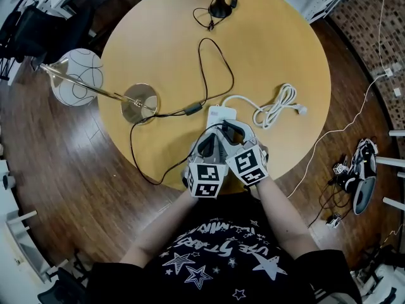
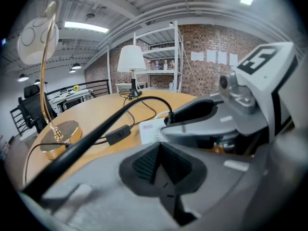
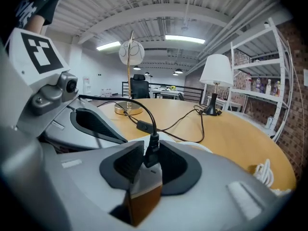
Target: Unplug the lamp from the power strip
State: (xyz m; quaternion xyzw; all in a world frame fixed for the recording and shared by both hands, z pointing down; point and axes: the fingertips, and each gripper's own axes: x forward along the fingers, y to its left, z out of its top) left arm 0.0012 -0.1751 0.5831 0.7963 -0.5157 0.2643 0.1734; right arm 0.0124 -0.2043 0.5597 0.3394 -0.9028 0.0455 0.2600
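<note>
The right tongs [image 3: 152, 150] stand a little apart with the lamp's black plug [image 3: 152, 157] upright between the pads. The pads sit just beside the plug on both sides, and I cannot see that they press on it. The plug's cord [image 3: 144, 110] rises out of the tongs and runs back over the table [image 3: 231, 129] to an inline switch [image 3: 142, 126].

The left tongs [image 2: 161, 165] are closed, the pads meeting in a narrow V with nothing between them. The black cord crosses just in front of them, up and to the left. The right tongs lie close on their right.

From the head view, both tongs sit side by side at the near edge of the round table. Their tips are over the near end of the white strip [image 1: 221, 113]. The strip's own white cable [image 1: 275, 108] lies coiled to its right.

The lamp [image 1: 140, 103] stands on its gold base at the left of the table, well apart from the strip, its globe shade [image 1: 77, 76] leaning out past the rim. Its cord loops across the table to the plug at the strip.

A second lamp [image 1: 220, 5] with a white shade stands at the far edge
</note>
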